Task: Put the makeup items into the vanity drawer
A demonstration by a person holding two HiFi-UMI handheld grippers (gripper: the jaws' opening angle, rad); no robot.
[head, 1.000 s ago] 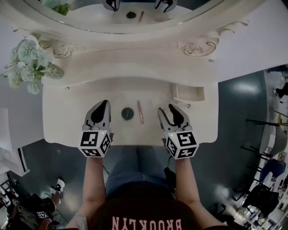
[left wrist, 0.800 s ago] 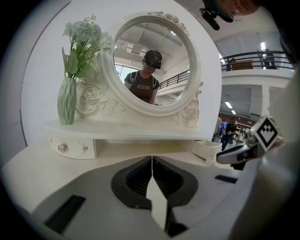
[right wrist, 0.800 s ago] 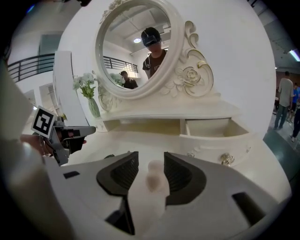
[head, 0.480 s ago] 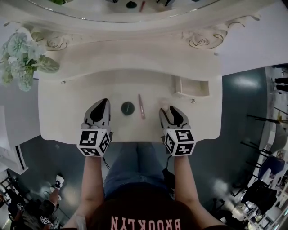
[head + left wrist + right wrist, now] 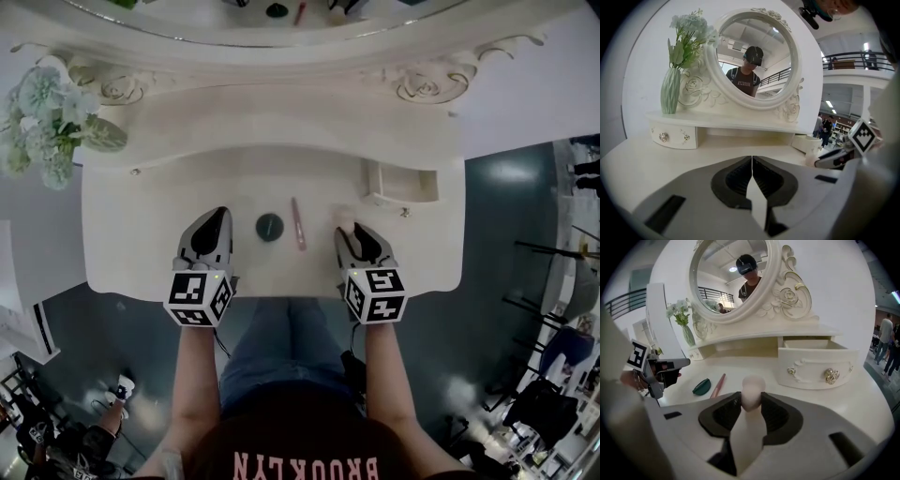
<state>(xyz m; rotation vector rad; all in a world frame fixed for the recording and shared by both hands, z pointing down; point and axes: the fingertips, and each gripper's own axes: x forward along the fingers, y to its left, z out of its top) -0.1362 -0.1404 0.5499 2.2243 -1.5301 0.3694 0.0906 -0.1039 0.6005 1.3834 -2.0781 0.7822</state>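
Three makeup items are sitting on the vanity top [image 5: 150, 234] — a dark round compact [image 5: 269, 226], a pink pencil [image 5: 297, 223] and a pale sponge [image 5: 753, 385]. The right gripper [image 5: 751, 405] is closing its jaws on the sponge, pads touching its sides, near the open drawer [image 5: 818, 363]. It is looking soft, squashy and very light — a gentle squeeze around its middle should be enough. The left gripper [image 5: 752, 161] is resting fully closed, gripping nothing.
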